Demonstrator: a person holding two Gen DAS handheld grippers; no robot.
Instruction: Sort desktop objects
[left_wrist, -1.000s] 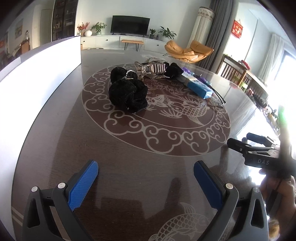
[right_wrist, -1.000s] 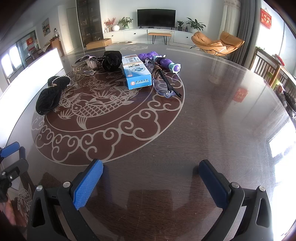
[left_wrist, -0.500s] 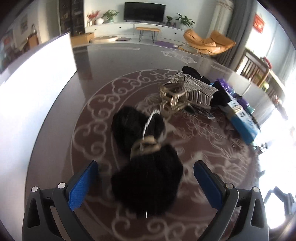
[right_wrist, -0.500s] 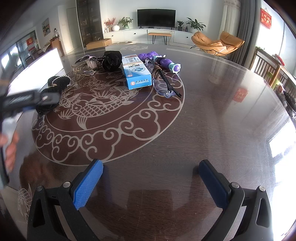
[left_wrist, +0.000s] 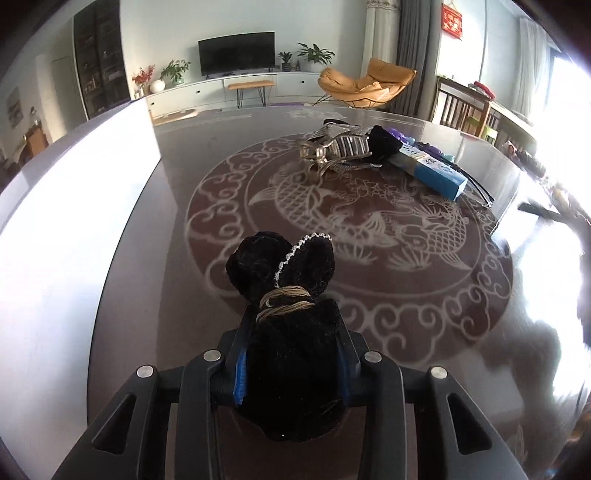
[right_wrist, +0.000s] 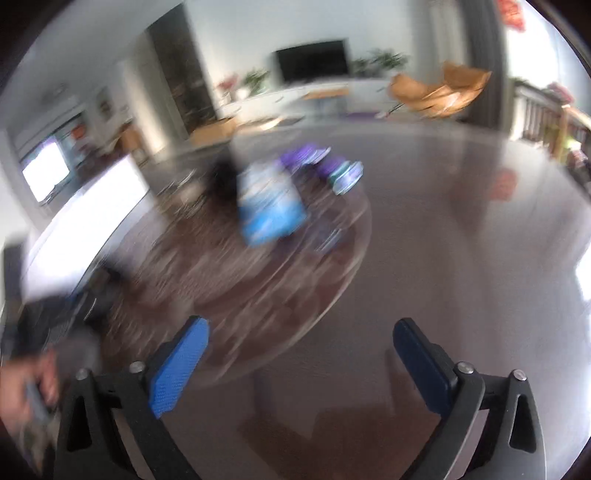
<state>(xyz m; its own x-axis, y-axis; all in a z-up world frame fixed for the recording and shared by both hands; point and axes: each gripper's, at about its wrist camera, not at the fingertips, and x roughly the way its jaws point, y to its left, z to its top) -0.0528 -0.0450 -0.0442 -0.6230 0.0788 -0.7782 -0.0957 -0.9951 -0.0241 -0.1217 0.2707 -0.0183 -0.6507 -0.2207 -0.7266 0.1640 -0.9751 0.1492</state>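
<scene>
In the left wrist view my left gripper (left_wrist: 291, 373) is shut on a black velvet pouch (left_wrist: 291, 332) tied with a gold cord; its top spreads out ahead of the fingers. Farther on lie a silver bag (left_wrist: 338, 151), another black pouch (left_wrist: 384, 142) and a blue box (left_wrist: 430, 171). The right wrist view is blurred by motion. My right gripper (right_wrist: 301, 365) is open and empty above the dark table (right_wrist: 461, 295), with the blue box (right_wrist: 269, 210) and purple items (right_wrist: 325, 166) ahead of it.
A white board (left_wrist: 74, 221) runs along the table's left side. Black glasses or cables (left_wrist: 476, 184) lie beside the blue box. The other hand and gripper show at the left edge of the right wrist view (right_wrist: 33, 369).
My left gripper moved onto the black pouch and shut on it. My right gripper, still before, is now moving, and its view has swung and blurred.
</scene>
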